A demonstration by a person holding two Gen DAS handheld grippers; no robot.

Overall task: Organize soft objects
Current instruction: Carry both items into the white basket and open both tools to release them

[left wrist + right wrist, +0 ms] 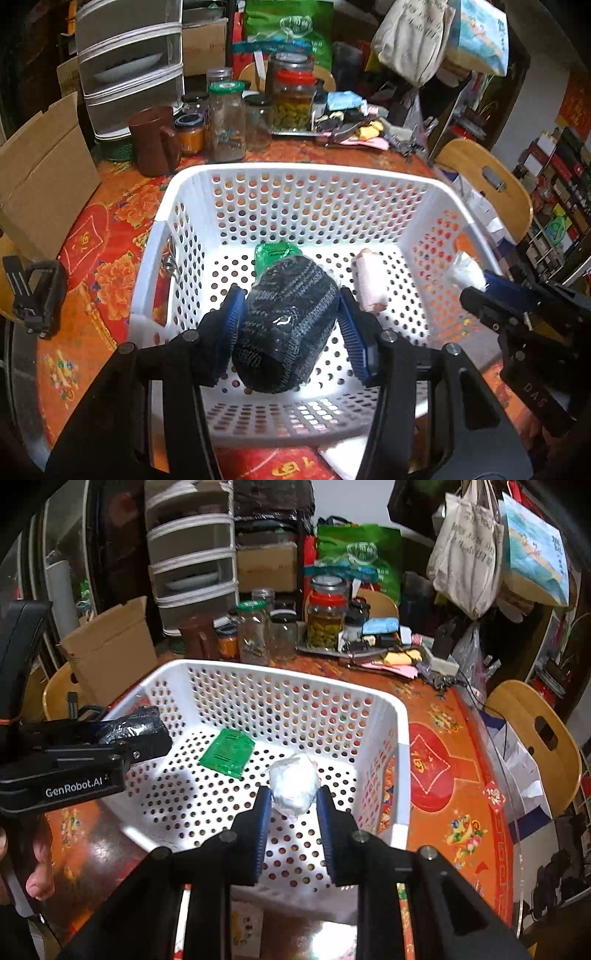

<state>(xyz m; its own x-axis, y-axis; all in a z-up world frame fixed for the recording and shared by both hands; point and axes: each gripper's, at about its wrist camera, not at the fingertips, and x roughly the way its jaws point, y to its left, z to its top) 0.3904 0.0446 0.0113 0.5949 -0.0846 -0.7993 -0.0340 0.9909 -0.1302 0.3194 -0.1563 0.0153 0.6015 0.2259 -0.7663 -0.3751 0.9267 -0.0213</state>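
My left gripper (pixel 290 317) is shut on a dark grey striped sock bundle in clear wrap with a green label (pixel 288 325), held over the white perforated basket (pixel 295 173). A pink roll (pixel 367 282) lies on the basket floor to its right. My right gripper (pixel 291 801) is shut on a white wrapped bundle (pixel 293 788), held above the basket (pixel 400 734) near its right wall. In the right wrist view the left gripper (pixel 147 734) enters from the left with the green label (pixel 227 753) hanging below it. The right gripper (pixel 480 288) shows at the left view's right edge.
The basket stands on a round table with an orange floral cloth (pixel 443 760). Behind it stand several glass jars (pixel 291 103), a brown mug (pixel 155 140), a cardboard box (pixel 40 184) and a plastic drawer unit (pixel 129 62). Wooden chairs (pixel 535 731) flank the table.
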